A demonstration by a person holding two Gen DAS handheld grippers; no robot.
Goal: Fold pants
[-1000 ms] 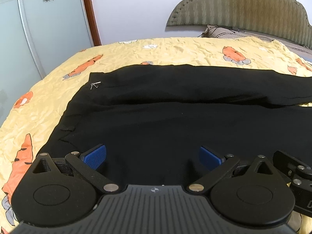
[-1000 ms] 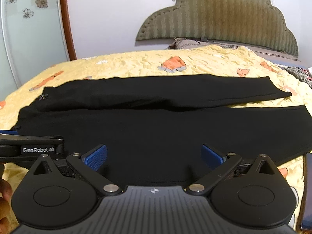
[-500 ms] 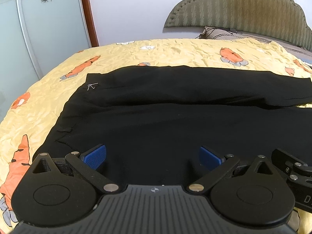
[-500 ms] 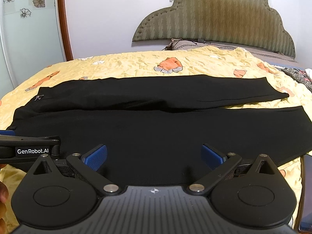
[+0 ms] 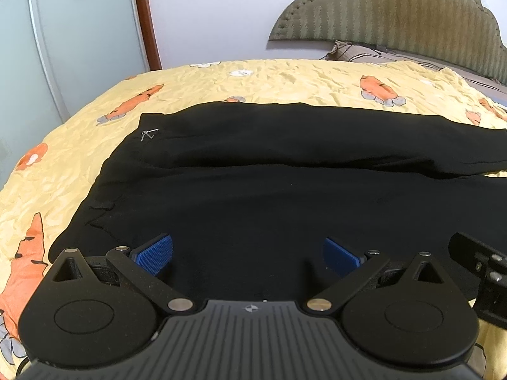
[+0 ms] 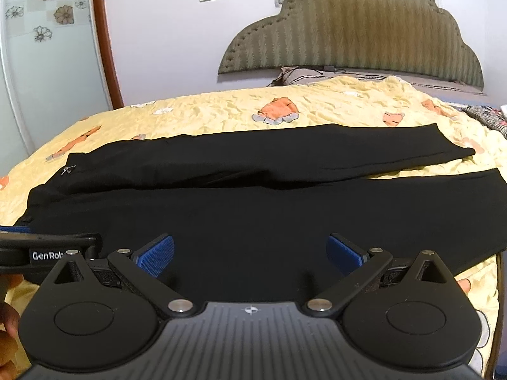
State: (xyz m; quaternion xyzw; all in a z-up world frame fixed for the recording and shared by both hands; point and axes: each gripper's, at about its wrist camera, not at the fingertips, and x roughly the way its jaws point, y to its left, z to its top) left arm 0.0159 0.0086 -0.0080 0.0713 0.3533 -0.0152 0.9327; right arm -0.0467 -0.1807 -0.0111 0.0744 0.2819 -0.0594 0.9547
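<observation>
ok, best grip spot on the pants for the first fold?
Probably the near long edge of the pants: left gripper by the waist, right gripper toward the cuff. Come in low from the near side; the legs lie flat side by side.

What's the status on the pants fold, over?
Left hand-held gripper open, empty, over near edge of pants. Right hand-held gripper open, empty, alongside. Pants flat on bedspread, legs apart, unfolded. Nothing in the way.

Both wrist views face the headboard (image 6: pixel 351 28) — sharing the pants (image 5: pixel 285 196).
</observation>
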